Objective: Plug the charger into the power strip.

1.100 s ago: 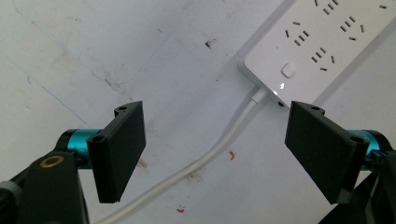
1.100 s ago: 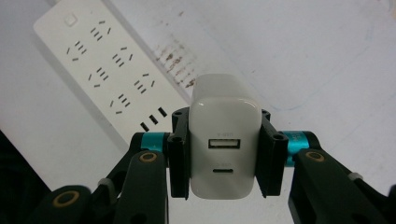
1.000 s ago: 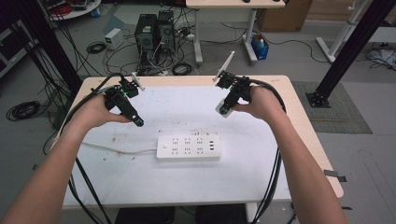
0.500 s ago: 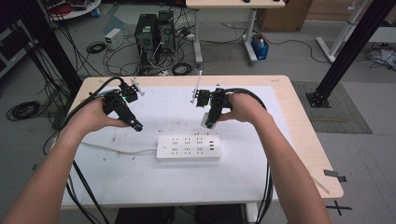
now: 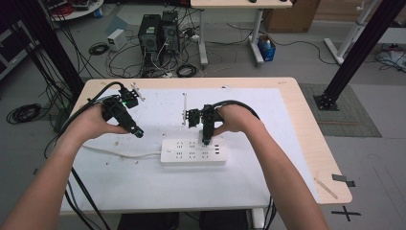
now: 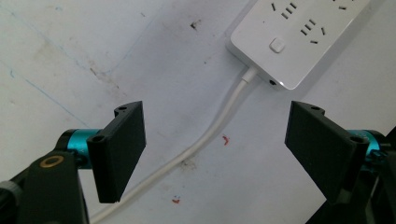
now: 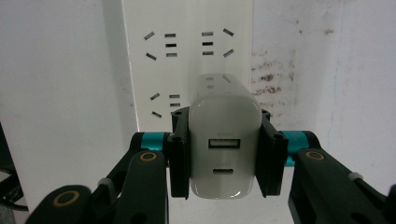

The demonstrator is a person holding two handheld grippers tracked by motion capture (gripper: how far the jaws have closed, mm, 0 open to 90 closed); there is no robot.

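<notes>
A white power strip [image 5: 193, 152] lies on the white mat at mid-table, its cord [image 5: 119, 154] running off to the left. My right gripper [image 5: 206, 140] points down over the strip's right half, shut on a white USB charger [image 7: 225, 154]. In the right gripper view the charger hangs just above the strip's sockets [image 7: 187, 56], its two ports facing the camera; its prongs are hidden. My left gripper [image 5: 136, 132] hovers left of the strip. Its jaws stand wide apart and empty above the cord [image 6: 205, 140] and the strip's switch end [image 6: 303, 37].
A white mat [image 5: 268, 120] covers most of the wooden table [image 5: 306, 110]. A thin white rod [image 5: 184, 109] lies behind the strip, and a wooden stick [image 5: 325, 188] rests near the front right corner. Computer towers [image 5: 158, 33] and cables crowd the floor beyond.
My right gripper has carried the charger leftward and down, from the table's right side to just above the strip. The left gripper has stayed where it was.
</notes>
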